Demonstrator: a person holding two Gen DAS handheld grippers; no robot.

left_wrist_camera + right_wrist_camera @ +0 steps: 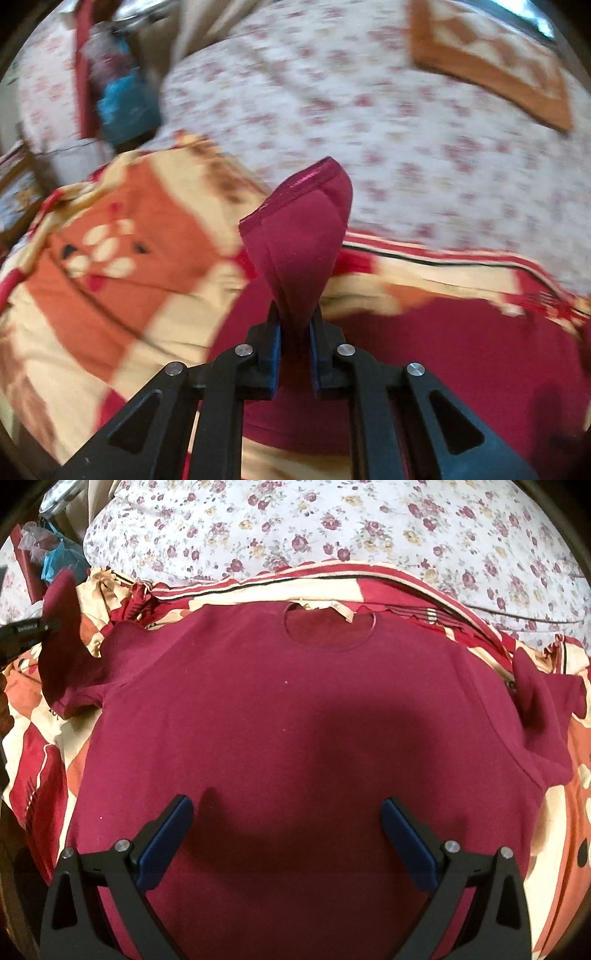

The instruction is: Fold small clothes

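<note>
Left gripper (295,328) clamped on sleeve (299,229) of maroon T-shirt (288,716), which lies flat on patterned blanket (37,775), collar away. Sleeve lifted at shirt's left edge; fold runs inward, rightward. Right gripper (286,834) jaws apart, hovering over hem.

A patterned blanket (576,775) in red, orange and cream covered the near part of the bed, its striped border running along the far edge. Beyond it lay a white floral sheet (332,520) — small red roses all over. An orange-and-cream cushion (491,62) rested on that sheet. At the left edge sat blurred clutter — something blue (122,99).
</note>
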